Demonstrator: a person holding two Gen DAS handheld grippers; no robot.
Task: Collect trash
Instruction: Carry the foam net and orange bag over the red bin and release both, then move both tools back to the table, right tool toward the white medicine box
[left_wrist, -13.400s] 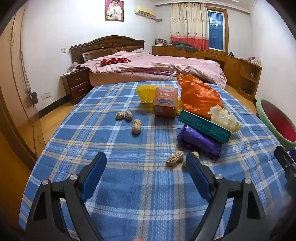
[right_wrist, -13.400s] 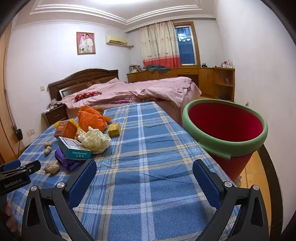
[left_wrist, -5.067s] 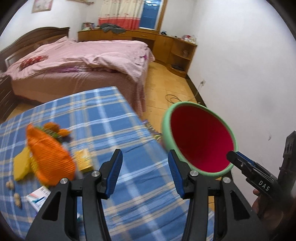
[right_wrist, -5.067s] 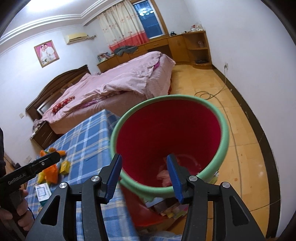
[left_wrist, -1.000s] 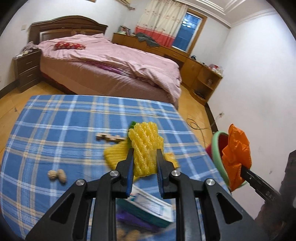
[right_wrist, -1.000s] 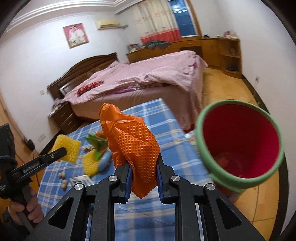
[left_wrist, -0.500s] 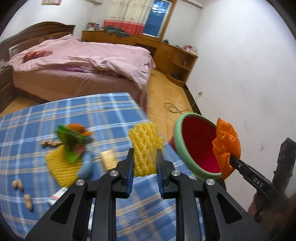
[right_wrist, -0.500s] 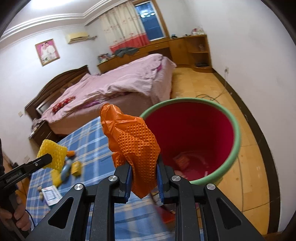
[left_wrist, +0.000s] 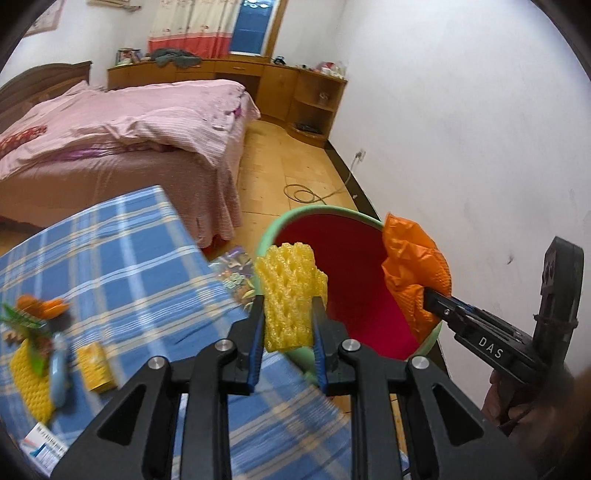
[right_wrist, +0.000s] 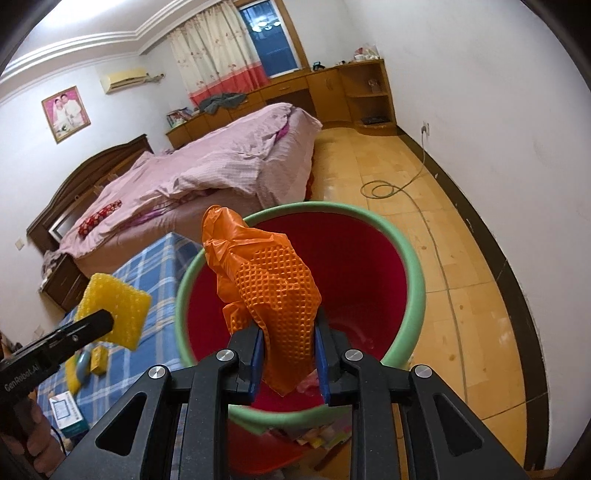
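Right wrist view, item one: my right gripper (right_wrist: 288, 356) has the orange mesh bag (right_wrist: 271, 291) between its pads at frame centre, directly over the red bin (right_wrist: 402, 266); jaws opening. Item two, left wrist view: my left gripper (left_wrist: 288, 338) is clamped tight on the yellow foam net (left_wrist: 290, 295), at the bin's near rim. Step: drop-off. Next: release the bag, then carry the net over the opening. Lettering: "DAS", "GenRobot.AI"; box labels on the table are probably too blurred to read.
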